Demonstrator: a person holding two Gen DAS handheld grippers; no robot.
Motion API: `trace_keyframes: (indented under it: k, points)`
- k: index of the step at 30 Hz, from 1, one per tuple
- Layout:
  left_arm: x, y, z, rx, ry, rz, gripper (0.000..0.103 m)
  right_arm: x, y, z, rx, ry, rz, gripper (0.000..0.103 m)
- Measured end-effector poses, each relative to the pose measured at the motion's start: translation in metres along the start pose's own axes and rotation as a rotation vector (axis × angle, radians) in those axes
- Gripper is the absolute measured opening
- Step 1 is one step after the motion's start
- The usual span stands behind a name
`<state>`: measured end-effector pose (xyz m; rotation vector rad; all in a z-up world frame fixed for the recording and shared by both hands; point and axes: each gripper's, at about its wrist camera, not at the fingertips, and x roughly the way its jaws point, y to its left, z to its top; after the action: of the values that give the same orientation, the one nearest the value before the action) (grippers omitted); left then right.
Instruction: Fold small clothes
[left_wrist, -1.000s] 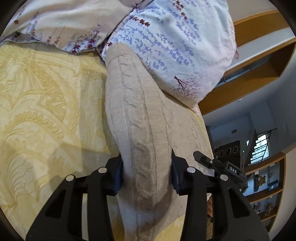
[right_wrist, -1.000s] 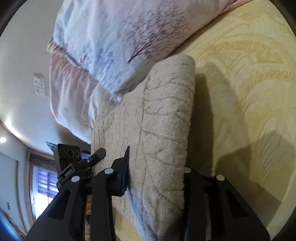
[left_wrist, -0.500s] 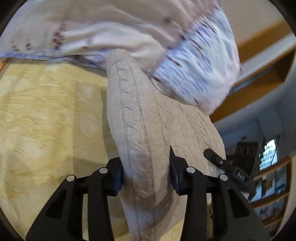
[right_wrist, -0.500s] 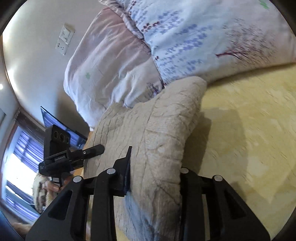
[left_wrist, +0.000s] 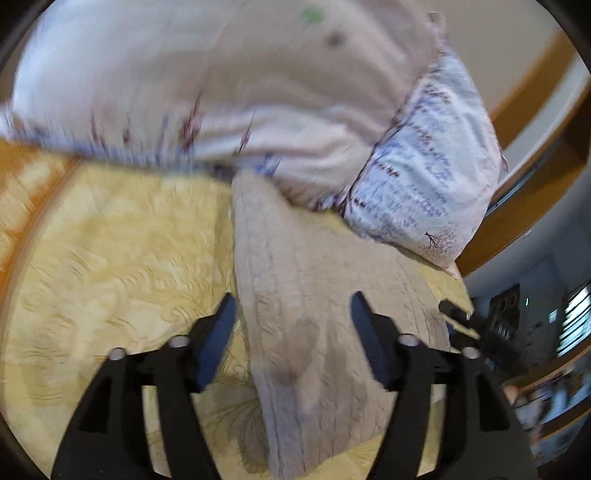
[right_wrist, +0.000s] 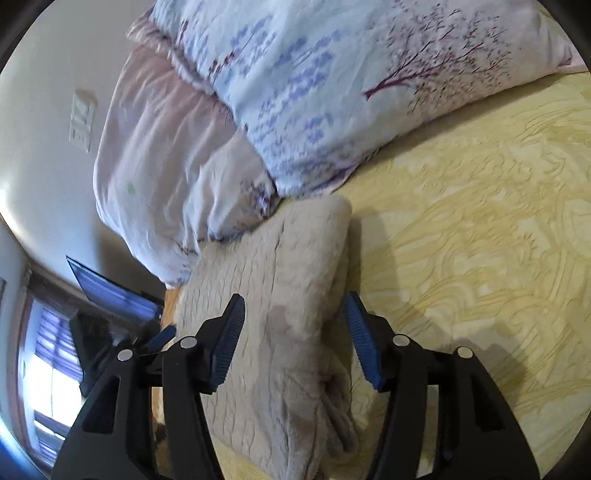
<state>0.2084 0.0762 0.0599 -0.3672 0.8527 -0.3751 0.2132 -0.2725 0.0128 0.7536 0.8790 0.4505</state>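
A folded beige cable-knit sweater (left_wrist: 317, 314) lies on the yellow bedspread (left_wrist: 110, 266), its far end against the pillows. My left gripper (left_wrist: 291, 325) is open, its jaws standing apart on either side of the sweater's near end. In the right wrist view the same sweater (right_wrist: 284, 295) lies between the jaws of my right gripper (right_wrist: 293, 328), which is also open, blue pads (right_wrist: 360, 339) clear of the cloth. The other gripper shows at the edge of each view.
Floral pillows (left_wrist: 424, 177) and a pale pink quilt (right_wrist: 155, 155) are piled at the head of the bed behind the sweater. The yellow bedspread (right_wrist: 480, 229) stretches to the right. Wooden shelves (left_wrist: 535, 155), a wall switch (right_wrist: 83, 122) and a window (right_wrist: 48, 369) lie beyond.
Both grippers were shut on the sweater's ends and carried it toward the pillows. Now both have opened and the sweater lies released on the bed.
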Motion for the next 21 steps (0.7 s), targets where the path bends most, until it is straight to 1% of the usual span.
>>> trace_keyframes:
  k: [2,3,4,5,7,8,9,10,12,13,14,15,17,18,20,21]
  points:
    - [-0.011,-0.017,-0.009,0.075,-0.026,0.02,0.071,0.004,0.002,0.001,-0.017,0.011,-0.013,0.058]
    - [-0.014,-0.024,-0.014,0.107,-0.033,0.026,0.074,0.009,0.004,0.002,-0.026,0.02,-0.018,0.056]
    - [-0.016,-0.033,-0.018,0.14,-0.039,0.037,0.075,0.014,0.008,0.001,-0.036,0.026,-0.028,0.048]
    - [-0.016,-0.041,-0.021,0.17,-0.043,0.051,0.076,0.019,0.012,0.0,-0.054,0.027,-0.036,0.02]
    - [-0.015,-0.053,-0.028,0.231,-0.046,0.107,0.078,0.012,0.026,-0.001,-0.133,-0.046,-0.072,0.01]
    - [-0.012,-0.058,-0.029,0.252,-0.043,0.133,0.079,0.005,0.035,-0.001,-0.181,-0.099,-0.086,0.009]
    - [-0.011,-0.057,-0.031,0.259,-0.039,0.143,0.079,0.0,0.038,-0.001,-0.199,-0.128,-0.102,0.009]
    - [-0.008,-0.056,-0.033,0.261,-0.029,0.154,0.079,-0.002,0.04,0.0,-0.214,-0.149,-0.138,0.009]
    - [-0.002,-0.051,-0.034,0.251,-0.01,0.176,0.079,0.009,0.037,0.003,-0.229,-0.132,-0.236,0.009]
    - [0.001,-0.05,-0.036,0.244,0.0,0.186,0.079,0.017,0.031,0.003,-0.225,-0.104,-0.283,0.009]
    - [0.006,-0.047,-0.036,0.234,0.014,0.199,0.079,0.027,0.024,0.003,-0.214,-0.072,-0.312,0.009]
    - [0.009,-0.045,-0.039,0.228,0.026,0.207,0.079,0.032,0.017,0.002,-0.198,-0.051,-0.32,0.009]
    - [0.014,-0.04,-0.043,0.216,0.05,0.219,0.079,0.03,0.016,0.001,-0.189,-0.053,-0.32,0.012]
    - [0.015,-0.038,-0.046,0.208,0.058,0.222,0.079,0.025,0.019,0.002,-0.188,-0.063,-0.321,0.019]
    - [0.011,-0.033,-0.049,0.197,0.056,0.215,0.079,0.01,0.026,0.0,-0.188,-0.09,-0.327,0.029]
    - [0.007,-0.032,-0.05,0.196,0.049,0.216,0.08,0.0,0.032,-0.003,-0.205,-0.116,-0.324,0.03]
